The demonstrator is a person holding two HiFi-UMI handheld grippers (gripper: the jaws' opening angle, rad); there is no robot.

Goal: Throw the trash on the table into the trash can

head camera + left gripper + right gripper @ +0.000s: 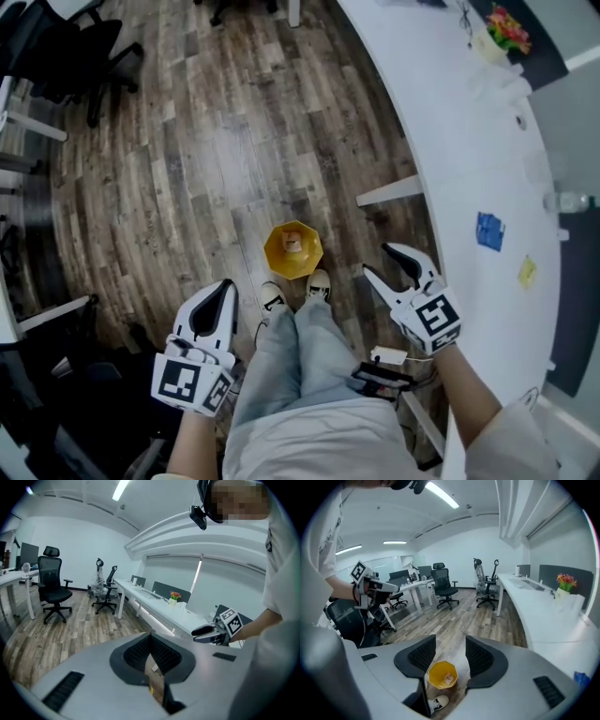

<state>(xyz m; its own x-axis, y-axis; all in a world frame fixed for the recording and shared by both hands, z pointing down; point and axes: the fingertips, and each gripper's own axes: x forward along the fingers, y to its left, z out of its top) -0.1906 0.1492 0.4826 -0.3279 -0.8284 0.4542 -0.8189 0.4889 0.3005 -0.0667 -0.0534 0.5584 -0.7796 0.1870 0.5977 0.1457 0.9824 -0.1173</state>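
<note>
Inventory, left to right.

- Black office chair [80, 52]: on the wooden floor [206, 159], far upper left, well apart from me.
- My left gripper [223, 289]: low on the left beside my leg. Fingers shut together, pad against pad at the tips, nothing between them; my left gripper view shows only a sliver of floor below the tips.
- Yellow trash can [293, 249]: upright on the floor, just beyond my shoes [296, 289], between my two grippers. One pale crumpled scrap [293, 244] lies inside it.
- My right gripper [382, 261]: raised near the desk's near edge. Fingers wide apart and empty; my right gripper view frames the trash can on the floor through the gap.
- White curved desk [469, 141]: runs along the right.
- Blue scrap [489, 231]: flat on the desk, about midway across it.
- Yellow scrap [527, 272]: near the blue one, closer to the desk's far edge.
- Flowers in a pot [506, 33]: toward the desk's far end.
</note>
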